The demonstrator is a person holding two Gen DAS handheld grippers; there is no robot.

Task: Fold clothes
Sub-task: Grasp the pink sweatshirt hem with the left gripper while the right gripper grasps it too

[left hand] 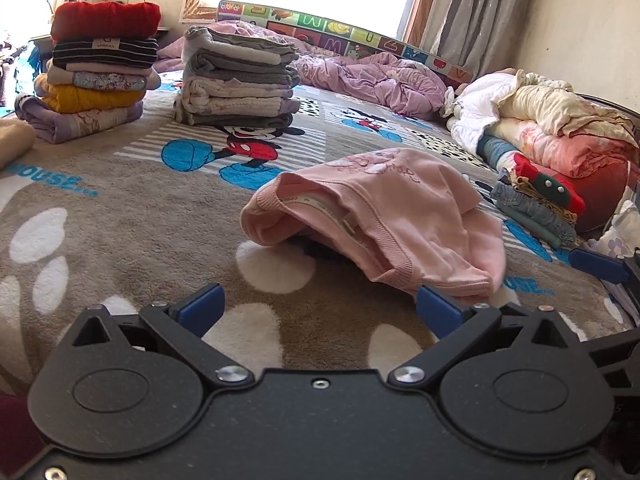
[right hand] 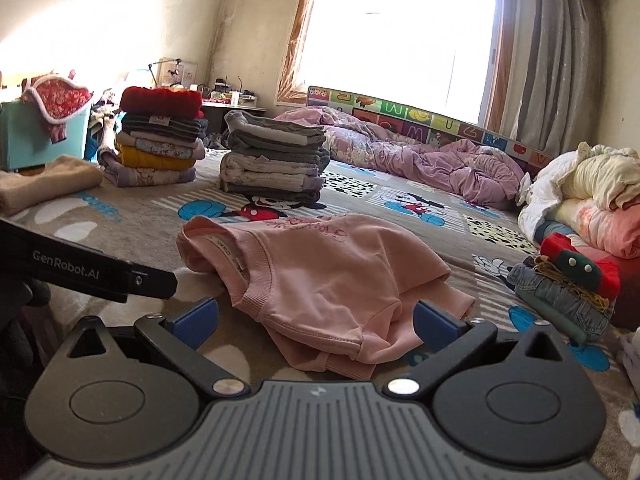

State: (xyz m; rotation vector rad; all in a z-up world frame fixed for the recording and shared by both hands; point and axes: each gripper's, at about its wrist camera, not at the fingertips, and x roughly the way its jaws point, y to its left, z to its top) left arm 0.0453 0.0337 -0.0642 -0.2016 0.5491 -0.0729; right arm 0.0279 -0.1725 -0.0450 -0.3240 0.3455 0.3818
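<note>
Two tools gaping, pink top [right hand: 320, 276] crumpled on bed [right hand: 132, 216]

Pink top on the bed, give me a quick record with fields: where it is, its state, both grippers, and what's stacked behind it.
item: pink top
place: on the cartoon blanket, in front of both grippers
state: crumpled, not neatly folded
left hand-held gripper: open, holding nothing
right hand-held gripper: open, holding nothing
behind: two folded stacks, one topped by a red sweater, one of grey clothes
</note>
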